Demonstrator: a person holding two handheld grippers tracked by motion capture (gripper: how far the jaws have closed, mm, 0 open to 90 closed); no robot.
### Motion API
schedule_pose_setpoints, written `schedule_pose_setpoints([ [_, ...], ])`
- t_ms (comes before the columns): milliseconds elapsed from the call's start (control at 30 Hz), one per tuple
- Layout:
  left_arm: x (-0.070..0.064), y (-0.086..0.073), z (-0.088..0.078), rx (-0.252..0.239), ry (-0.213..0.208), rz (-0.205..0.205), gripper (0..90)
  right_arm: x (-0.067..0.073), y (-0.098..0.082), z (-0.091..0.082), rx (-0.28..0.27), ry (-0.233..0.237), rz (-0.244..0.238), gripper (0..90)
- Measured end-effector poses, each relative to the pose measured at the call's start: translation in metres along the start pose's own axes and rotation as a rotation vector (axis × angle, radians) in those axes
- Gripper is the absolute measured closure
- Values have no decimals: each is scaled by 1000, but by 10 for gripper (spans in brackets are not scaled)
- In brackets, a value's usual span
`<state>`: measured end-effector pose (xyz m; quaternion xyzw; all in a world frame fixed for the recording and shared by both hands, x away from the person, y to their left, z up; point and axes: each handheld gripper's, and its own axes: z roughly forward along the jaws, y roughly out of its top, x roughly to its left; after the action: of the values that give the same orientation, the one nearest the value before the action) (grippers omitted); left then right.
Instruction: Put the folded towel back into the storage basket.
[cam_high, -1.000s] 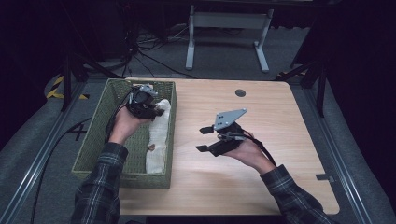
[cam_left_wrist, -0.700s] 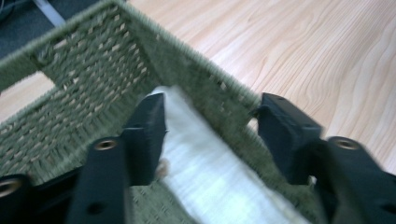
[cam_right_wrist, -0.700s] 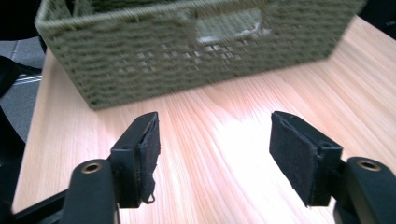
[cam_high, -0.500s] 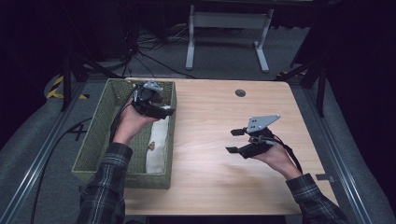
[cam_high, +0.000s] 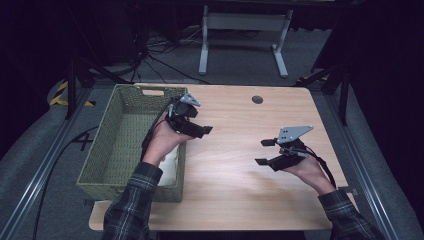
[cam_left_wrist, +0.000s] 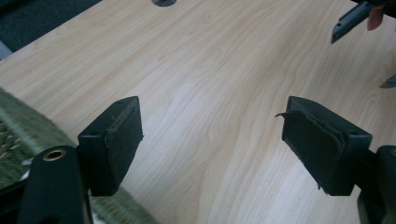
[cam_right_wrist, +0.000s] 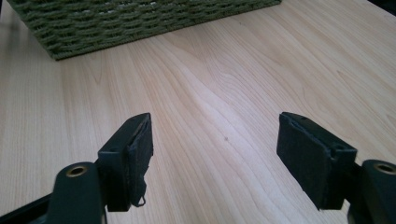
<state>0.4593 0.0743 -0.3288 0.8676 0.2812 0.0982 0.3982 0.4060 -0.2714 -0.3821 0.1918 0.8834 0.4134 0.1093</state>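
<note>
One white cloth lay slumped in the near right corner of the basket, against its wall and partly hidden by the left forearm. I judged it light, soft and limp. It was unlikely to be damaged but apt to trail, so I would pinch a raised fold near its middle rather than an edge. Well to the right of the basket, the right gripper hung over the bare table, aimed back toward the basket. Its jaws had just been opening and stood spread with nothing between them. Farther on, the left gripper hovered above the basket's right rim, pointing out over the table, its jaws likewise just opened, wide and empty.
</note>
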Motion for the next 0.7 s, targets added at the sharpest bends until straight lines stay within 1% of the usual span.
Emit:
schedule_pose_setpoints([
  [33, 0, 0, 0, 0, 0, 0, 207, 0, 0, 0, 0, 0, 0, 278],
  [67, -9, 0, 5, 2, -12, -3, 203, -1, -5, -3, 0, -3, 8, 277],
  [100, -9, 0, 5, 2, -12, -3, 200, -2, -7, -4, 1, -5, 11, 277],
  [167, -17, -1, 9, 3, -11, 6, 198, -2, -9, -5, 2, -8, 14, 277],
  [200, -22, -1, 11, 1, -12, 4, 194, -3, -13, -6, 2, -11, 16, 270],
  [233, -26, -2, 12, -6, -16, 0, 193, -3, -15, -7, 16, -15, 22, 259],
  [267, -30, -3, 14, -5, -16, 1, 192, -2, -17, -8, 14, -25, 18, 262],
  [300, -36, -5, 16, -5, -20, 8, 190, -2, -20, -9, 8, -26, 20, 262],
  [333, -41, -7, 18, -8, -22, 10, 188, -2, -24, -10, 12, -24, 26, 262],
  [367, -44, -8, 19, 1, -31, 14, 186, -1, -28, -11, 18, -29, 29, 260],
  [467, -59, -13, 27, 7, -39, 25, 183, 2, -38, -13, 32, -38, 30, 258],
  [500, -63, -14, 30, 12, -41, 37, 181, 3, -42, -14, 38, -39, 34, 258],
  [533, -68, -16, 32, 14, -44, 39, 179, 4, -46, -15, 47, -42, 36, 256],
  [567, -73, -18, 36, 13, -52, 39, 179, 5, -50, -16, 52, -42, 41, 256],
  [600, -79, -20, 39, 14, -57, 52, 178, 6, -54, -17, 56, -42, 44, 257],
  [700, -91, -24, 47, 31, -82, 66, 178, 9, -65, -20, 75, -45, 57, 256],
])
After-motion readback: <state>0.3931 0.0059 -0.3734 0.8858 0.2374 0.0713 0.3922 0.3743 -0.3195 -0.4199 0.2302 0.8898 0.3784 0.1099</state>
